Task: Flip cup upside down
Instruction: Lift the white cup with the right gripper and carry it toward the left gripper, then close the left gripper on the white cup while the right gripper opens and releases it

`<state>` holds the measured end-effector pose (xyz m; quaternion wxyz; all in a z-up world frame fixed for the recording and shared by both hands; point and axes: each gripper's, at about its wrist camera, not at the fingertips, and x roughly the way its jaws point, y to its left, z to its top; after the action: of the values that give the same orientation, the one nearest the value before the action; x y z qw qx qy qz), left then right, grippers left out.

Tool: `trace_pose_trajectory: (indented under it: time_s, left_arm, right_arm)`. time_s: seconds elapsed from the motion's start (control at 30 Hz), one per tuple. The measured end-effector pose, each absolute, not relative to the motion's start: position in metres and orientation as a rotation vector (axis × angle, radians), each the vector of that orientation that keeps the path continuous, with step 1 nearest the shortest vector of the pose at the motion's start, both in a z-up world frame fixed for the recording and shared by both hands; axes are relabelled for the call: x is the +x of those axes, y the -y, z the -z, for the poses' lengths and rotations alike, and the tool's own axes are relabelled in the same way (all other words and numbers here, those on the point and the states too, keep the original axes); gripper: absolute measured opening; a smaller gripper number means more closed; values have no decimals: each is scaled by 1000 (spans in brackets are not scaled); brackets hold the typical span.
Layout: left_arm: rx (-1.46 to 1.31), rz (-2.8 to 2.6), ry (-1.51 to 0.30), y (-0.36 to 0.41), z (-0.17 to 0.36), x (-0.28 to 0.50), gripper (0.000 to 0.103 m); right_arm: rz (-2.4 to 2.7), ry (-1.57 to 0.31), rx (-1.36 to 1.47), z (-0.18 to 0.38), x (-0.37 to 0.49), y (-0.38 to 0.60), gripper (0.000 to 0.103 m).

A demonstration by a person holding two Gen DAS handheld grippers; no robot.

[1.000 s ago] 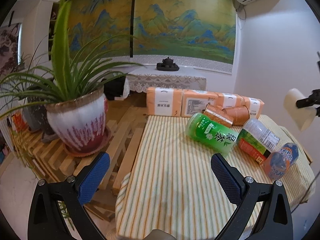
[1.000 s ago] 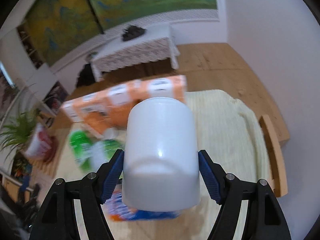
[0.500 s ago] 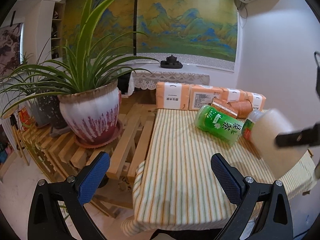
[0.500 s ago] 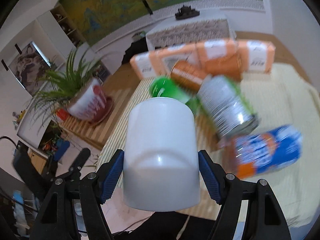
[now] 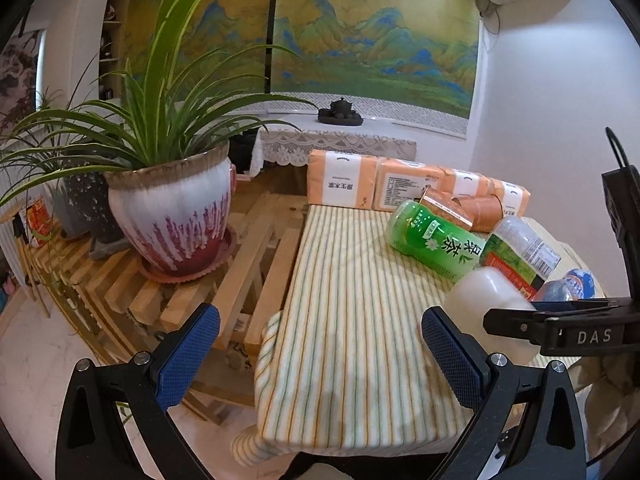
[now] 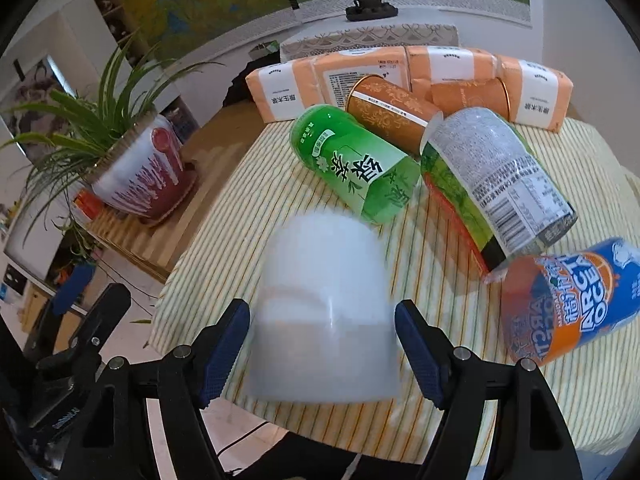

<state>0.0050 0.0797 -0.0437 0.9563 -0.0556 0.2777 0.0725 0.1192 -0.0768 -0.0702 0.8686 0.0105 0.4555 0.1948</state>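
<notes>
A plain white cup [image 6: 324, 308] sits between the blue pads of my right gripper [image 6: 323, 344], which is shut on it, over the near part of the striped tablecloth [image 6: 248, 184]. The cup looks motion-blurred and its closed end points away from the camera. In the left wrist view the cup [image 5: 480, 296] shows at the right, low over the cloth, with the right gripper's black body [image 5: 568, 328] beside it. My left gripper [image 5: 320, 356] is open and empty above the table's near left edge.
A green tea bottle [image 6: 352, 168], a clear labelled bottle [image 6: 496, 184] and an orange-blue bottle [image 6: 568, 304] lie on the cloth. Orange cans [image 6: 392, 112] and orange packs [image 6: 360, 76] lie behind. A potted plant [image 5: 172, 216] stands on a wooden rack at the left.
My right gripper has swung down and left with the cup, bringing it low over the cloth. The left gripper has drawn back a little from the table and stayed open.
</notes>
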Motion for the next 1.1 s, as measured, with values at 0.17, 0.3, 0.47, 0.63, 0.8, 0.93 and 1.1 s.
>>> trace_pose_trajectory:
  time_s: [0.17,0.3,0.47,0.63,0.8,0.93,1.1]
  left_arm:
    - [-147,-127,-566,-77,37,12,102]
    - [-215,-32,-628,-68,37,25,102]
    - [-278,67,-736,-49,45,49,102]
    - [-305,119,-804,-27,52,66,102]
    - [-319,137,-860,-10,61,82,102]
    - [-315,146,-889,-1,64,89,102]
    - [-301,141,-918,6,64,97,102]
  right_arm:
    - [-425,-875,38,54,110,90,77]
    - [-416,-834,49,45,100,105,77]
    - [-387,-796,58,42,83,130,77]
    - [-326,-772,66,46,68,160,77]
    - [-289,-773,99,55,58,187,77]
    - [-270,-775,113,60,52,201,77]
    - [-252,-772,131,63,47,214,77]
